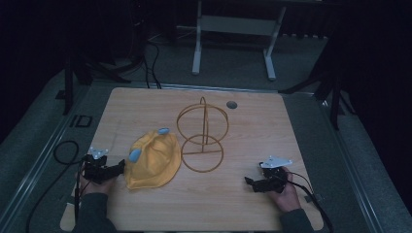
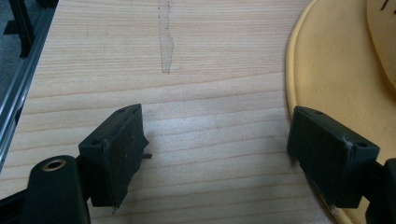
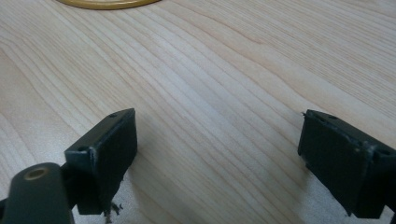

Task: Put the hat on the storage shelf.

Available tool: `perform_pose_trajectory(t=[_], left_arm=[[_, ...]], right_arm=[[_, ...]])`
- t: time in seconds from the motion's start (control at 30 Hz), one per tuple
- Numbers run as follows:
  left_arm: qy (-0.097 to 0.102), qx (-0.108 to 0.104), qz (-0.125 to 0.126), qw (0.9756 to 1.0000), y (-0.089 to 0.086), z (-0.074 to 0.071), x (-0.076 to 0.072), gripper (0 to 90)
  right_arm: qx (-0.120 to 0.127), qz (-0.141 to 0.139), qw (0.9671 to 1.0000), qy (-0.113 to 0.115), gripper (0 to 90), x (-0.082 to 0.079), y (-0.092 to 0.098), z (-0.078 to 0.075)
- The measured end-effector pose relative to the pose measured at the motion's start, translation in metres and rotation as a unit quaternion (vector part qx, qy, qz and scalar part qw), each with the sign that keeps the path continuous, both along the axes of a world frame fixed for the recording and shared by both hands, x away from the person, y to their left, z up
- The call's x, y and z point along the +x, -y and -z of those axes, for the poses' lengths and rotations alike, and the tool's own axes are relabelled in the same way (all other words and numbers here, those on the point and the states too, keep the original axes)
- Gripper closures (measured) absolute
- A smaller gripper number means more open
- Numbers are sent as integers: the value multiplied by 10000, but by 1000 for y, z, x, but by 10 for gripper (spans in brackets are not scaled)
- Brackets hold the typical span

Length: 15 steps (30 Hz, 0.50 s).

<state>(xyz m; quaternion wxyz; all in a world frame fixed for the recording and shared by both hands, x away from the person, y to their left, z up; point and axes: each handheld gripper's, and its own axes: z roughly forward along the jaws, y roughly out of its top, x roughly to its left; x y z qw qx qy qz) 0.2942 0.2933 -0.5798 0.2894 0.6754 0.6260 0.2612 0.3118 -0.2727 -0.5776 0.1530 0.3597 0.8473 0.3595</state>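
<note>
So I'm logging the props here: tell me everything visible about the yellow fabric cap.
The yellow fabric cap lies slumped and crumpled on the light wooden table, left of the gold wire stand. Two pale blue patches sit on its top and side. Its smooth rounded edge shows beside the open left gripper, with one jaw over that edge.

On the table [image 1: 252,204], the cap [image 1: 151,162] lies left of the wire stand [image 1: 203,136]; left tongs [image 1: 120,167] just beside the cap, right tongs [image 1: 248,183] well apart.

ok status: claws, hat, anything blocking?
Left claw open, empty, at the yellow hat's brim. Right claw open, empty, over bare table. Gold wire stand upright beside hat. Nothing blocking.
</note>
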Motion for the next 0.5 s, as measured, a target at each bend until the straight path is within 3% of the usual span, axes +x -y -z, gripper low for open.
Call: perform_pose_trajectory(t=[0.33,0.43,0.5], left_arm=[[-141,10,49,9999,0,-3,1,211],[-201,20,162,9997,0,-5,1,297],[-258,33,385,9989,1,-8,1,373]], right_arm=[[-1,23,10000,11,117,-1,0,0],[0,27,10000,2,117,-1,0,0],[0,26,10000,2,117,-1,0,0]])
